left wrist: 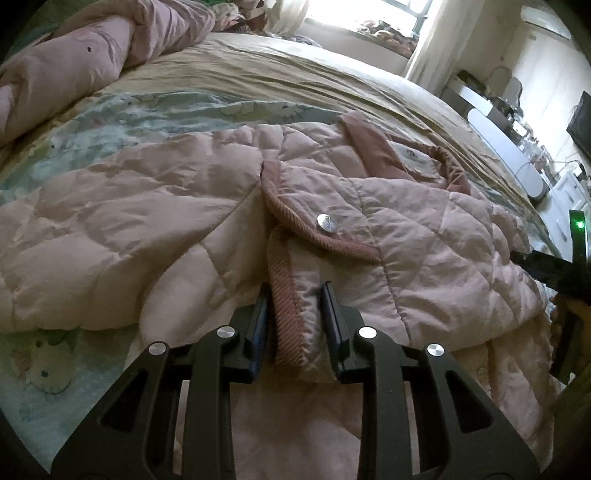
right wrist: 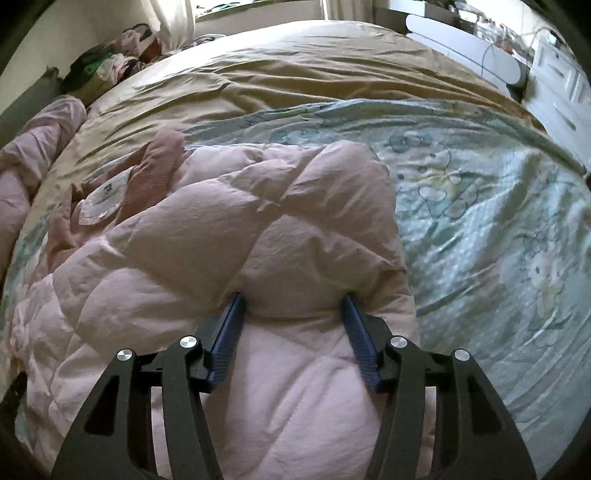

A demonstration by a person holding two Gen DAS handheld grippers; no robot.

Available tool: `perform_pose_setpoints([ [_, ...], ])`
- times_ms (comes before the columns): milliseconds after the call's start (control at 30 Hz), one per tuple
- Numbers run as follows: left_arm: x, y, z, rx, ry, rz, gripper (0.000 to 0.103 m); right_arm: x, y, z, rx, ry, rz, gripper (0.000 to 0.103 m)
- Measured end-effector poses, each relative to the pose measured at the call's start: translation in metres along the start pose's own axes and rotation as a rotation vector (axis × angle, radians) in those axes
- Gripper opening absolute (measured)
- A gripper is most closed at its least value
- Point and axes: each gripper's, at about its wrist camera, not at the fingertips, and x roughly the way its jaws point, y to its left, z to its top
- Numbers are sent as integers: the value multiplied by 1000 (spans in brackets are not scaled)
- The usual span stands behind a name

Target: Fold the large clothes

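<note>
Sunlight comes through a window [left wrist: 369, 14] past a big bed [left wrist: 295, 70] with a tan sheet and a blue cartoon blanket [right wrist: 480, 206]. On the blanket lies a puffy pink coat [left wrist: 155, 206], spread out flat, its silver snap [left wrist: 327, 223] showing. Another pink bundle [left wrist: 92, 48] is piled at the bed's far corner. White furniture [left wrist: 506, 155] stands beside the bed. The left gripper [left wrist: 295, 291] pinches the coat's ribbed edge tight. The right gripper [right wrist: 293, 299] squeezes a fat, puffy fold of the coat between its jaws.
</note>
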Motion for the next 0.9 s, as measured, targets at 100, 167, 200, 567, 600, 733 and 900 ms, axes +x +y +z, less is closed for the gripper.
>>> perform_pose_setpoints([
  [100, 3, 2, -1, -5, 8, 1, 22, -1, 2, -1, -11, -2, -5, 54],
  [167, 2, 2, -2, -4, 7, 5, 23, -3, 4, -1, -21, 3, -9, 54],
  [200, 1, 1, -1, -1, 7, 10, 23, -7, 5, -1, -28, 0, -11, 55],
  [567, -34, -14, 3, 34, -18, 39, 57, -72, 13, -32, -69, -123, 125, 80],
  [600, -36, -16, 3, 35, -17, 40, 65, -78, 13, -34, -62, -128, 145, 86],
  [733, -42, -21, 2, 38, -15, 48, 91, -95, 13, -40, -42, -154, 189, 97],
  [900, -50, -21, 2, 9, -16, 28, 94, -114, 24, -49, -59, -183, 227, 98],
])
